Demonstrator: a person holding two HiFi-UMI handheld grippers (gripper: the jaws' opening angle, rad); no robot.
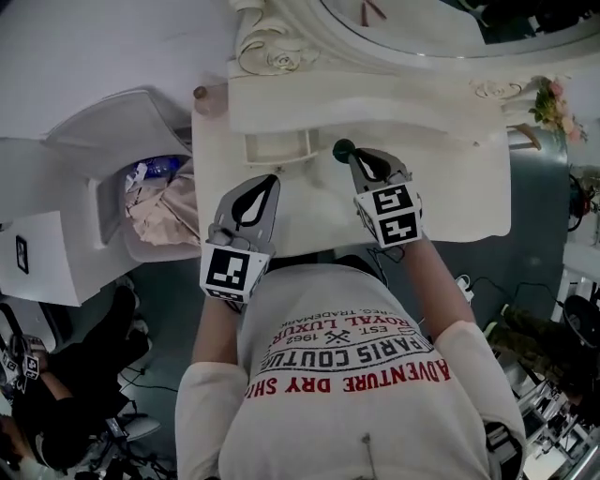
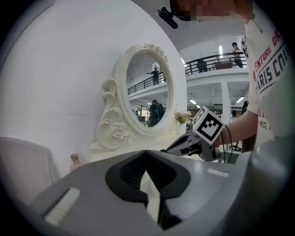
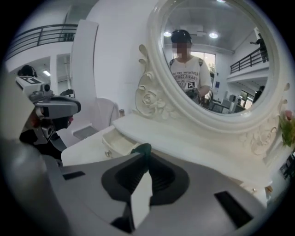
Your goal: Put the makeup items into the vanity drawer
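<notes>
A small dark green makeup item is pinched at the tips of my right gripper, which is shut on it. It hangs just right of the small open drawer of the white vanity. The right gripper view shows the green item at the jaw tips, with the drawer just beyond to the left. My left gripper hovers over the vanity top below the drawer, shut with nothing between its jaws. In the left gripper view its tips meet, and the right gripper appears beyond them.
An oval mirror in a carved frame rises behind the vanity. A small brown-capped bottle stands at the back left corner. A white bin with crumpled paper sits to the left. Pink flowers are at the right.
</notes>
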